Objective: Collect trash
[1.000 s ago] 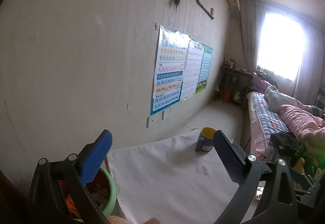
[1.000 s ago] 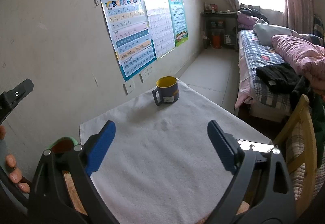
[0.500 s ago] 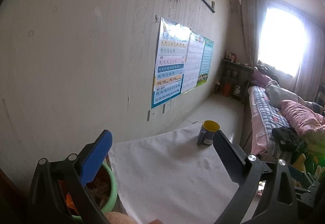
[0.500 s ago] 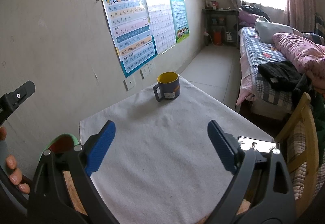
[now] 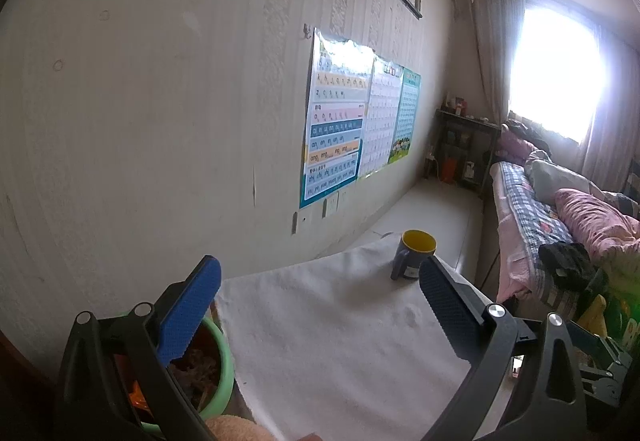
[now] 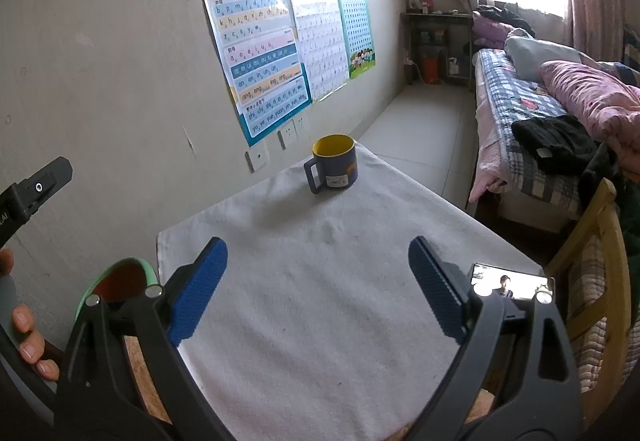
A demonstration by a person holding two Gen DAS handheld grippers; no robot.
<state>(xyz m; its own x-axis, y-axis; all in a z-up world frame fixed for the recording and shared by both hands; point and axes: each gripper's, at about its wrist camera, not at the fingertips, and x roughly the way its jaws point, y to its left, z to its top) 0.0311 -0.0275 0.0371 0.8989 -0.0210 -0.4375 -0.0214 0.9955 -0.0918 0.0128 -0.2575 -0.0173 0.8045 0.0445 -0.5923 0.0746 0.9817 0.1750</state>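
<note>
Left gripper (image 5: 320, 291) and right gripper (image 6: 318, 269) jaws wide, empty, above worktop (image 6: 320, 281); mug (image 6: 334, 168) far end, green bin (image 5: 218, 369) at left

both the left gripper (image 5: 320, 305) and right gripper (image 6: 318, 287) hover with jaws spread wide, holding nothing.

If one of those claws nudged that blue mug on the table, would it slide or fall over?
The mug looks squat and wide-based, so it would probably slide rather than tip. It stands on a soft white cloth, which may drag or bunch and make a low push jerky. The handle on its left could make it turn if pushed off-centre.
</note>
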